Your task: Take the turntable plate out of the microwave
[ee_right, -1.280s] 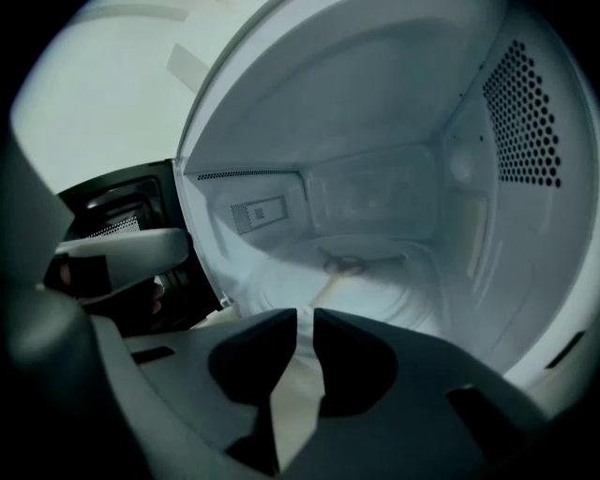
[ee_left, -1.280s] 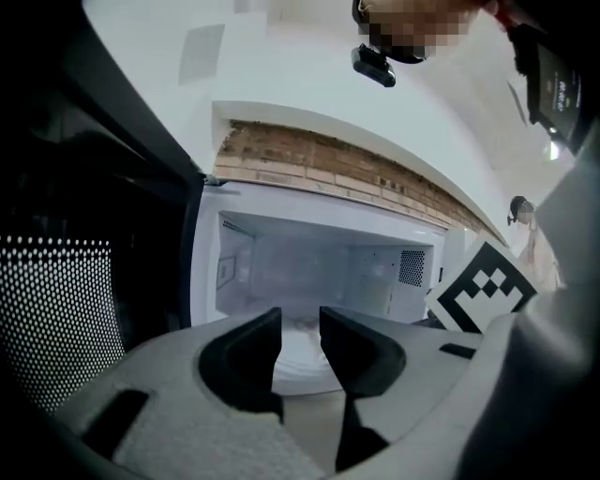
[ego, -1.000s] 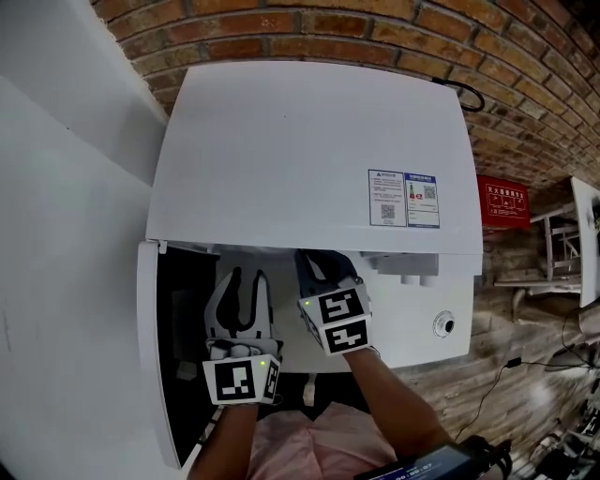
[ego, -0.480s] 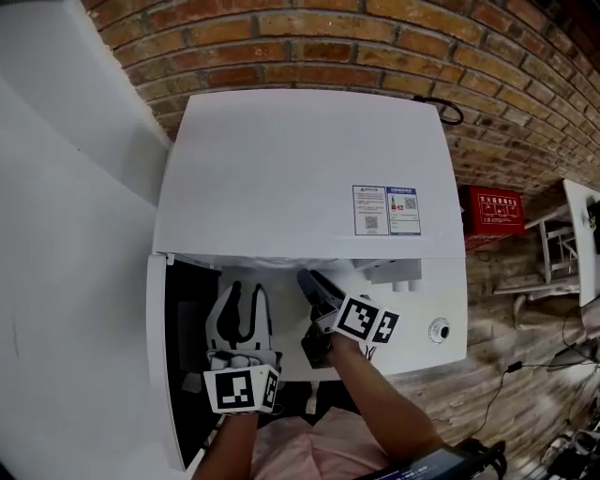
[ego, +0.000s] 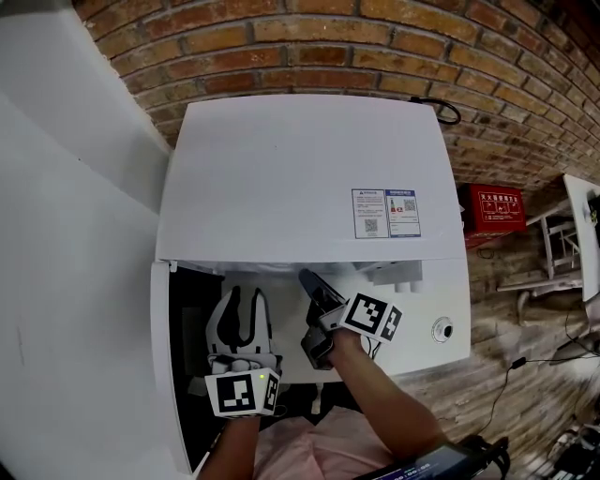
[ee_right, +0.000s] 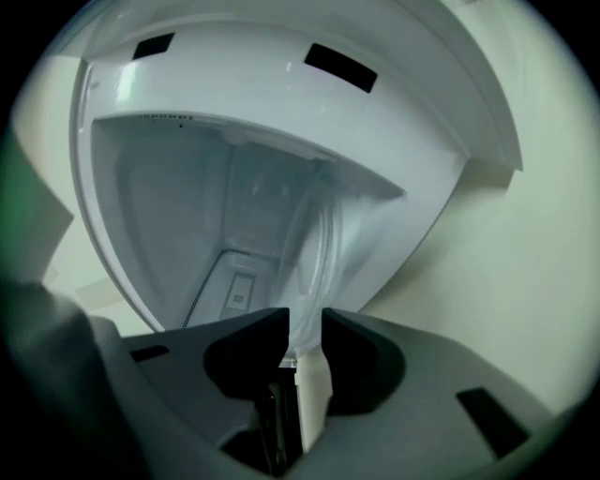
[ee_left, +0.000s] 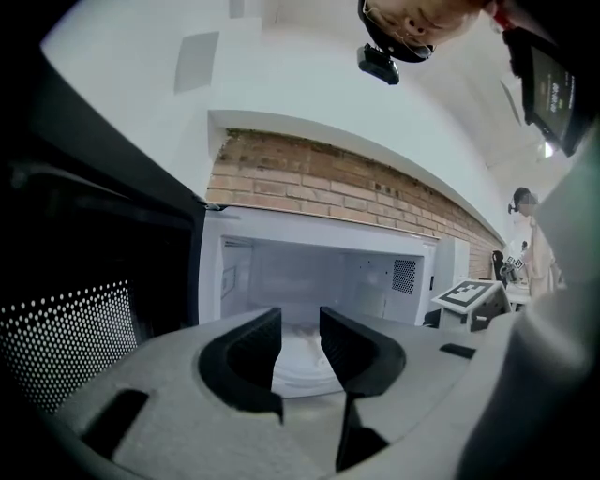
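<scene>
Microwave [ego: 300, 178] against brick wall [ego: 328, 28]; door [ego: 183, 375] swung open at left. Turntable plate [ee_left: 305, 366] inside, on oven floor. Left tongs [ego: 243, 298] before opening, left side. Right tongs [ego: 307, 278] just right of them, jaws just opened, plate rim between. Red box [ego: 494, 208] right of microwave.

The person carries a pale grey moulded-plastic gripper with two dark, curved jaws in each hand: the left gripper [ego: 246, 302] and the right gripper [ego: 314, 284]. Each has a white cube [ego: 242, 394] at its rear, printed with black square markers. The left cube shows a small green light [ego: 260, 376]. The person wears a pink garment [ego: 300, 448], with bare forearms, and a small black camera [ee_left: 378, 62] on the head.
</scene>
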`<state>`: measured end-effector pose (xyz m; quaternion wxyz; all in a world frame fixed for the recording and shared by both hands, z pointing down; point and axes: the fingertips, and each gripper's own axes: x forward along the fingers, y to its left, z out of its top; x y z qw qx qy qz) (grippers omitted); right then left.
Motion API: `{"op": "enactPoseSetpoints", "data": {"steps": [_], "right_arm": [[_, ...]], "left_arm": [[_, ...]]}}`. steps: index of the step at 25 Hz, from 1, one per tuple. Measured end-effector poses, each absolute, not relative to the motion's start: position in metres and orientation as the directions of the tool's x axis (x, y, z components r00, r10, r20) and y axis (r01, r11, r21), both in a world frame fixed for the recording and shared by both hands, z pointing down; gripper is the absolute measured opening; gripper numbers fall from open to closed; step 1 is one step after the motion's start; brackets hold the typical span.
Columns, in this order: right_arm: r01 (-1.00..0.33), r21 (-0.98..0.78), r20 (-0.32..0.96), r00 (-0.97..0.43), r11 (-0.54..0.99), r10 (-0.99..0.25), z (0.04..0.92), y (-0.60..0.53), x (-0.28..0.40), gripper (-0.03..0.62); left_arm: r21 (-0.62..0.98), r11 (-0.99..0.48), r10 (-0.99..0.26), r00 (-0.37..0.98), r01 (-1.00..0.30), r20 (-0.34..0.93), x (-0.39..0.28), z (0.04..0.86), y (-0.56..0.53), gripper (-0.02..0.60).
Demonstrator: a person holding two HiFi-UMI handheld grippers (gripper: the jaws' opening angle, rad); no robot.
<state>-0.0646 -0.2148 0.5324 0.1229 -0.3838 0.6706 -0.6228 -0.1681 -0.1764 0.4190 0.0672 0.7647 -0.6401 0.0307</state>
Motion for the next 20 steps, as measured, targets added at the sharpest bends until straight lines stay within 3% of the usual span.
{"op": "enactPoseSetpoints", "data": {"steps": [4, 9, 11, 20], "right_arm": [[-0.416, -0.909, 0.326, -0.658, -0.033, -0.679, 0.530, -0.217, -0.062, 0.117], [-0.357, -0.930, 0.318, -0.655, -0.090, -0.685, 0.533, -0.223, -0.061, 0.098], [-0.331, -0.937, 0.317, -0.665, -0.113, -0.676, 0.538, -0.222, -0.064, 0.031], [-0.304, -0.947, 0.286, -0.658, -0.102, -0.697, 0.537, -0.209, -0.060, 0.017]], "left_arm": [[0.061, -0.170, -0.975, 0.177, -0.983, 0.132, -0.171, 0.418, -0.177, 0.130], [0.066, -0.170, -0.975, 0.177, -0.983, 0.132, -0.173, 0.419, -0.177, 0.130], [0.067, -0.171, -0.975, 0.179, -0.983, 0.133, -0.172, 0.420, -0.176, 0.130], [0.068, -0.173, -0.974, 0.181, -0.983, 0.134, -0.170, 0.419, -0.173, 0.130]]}}
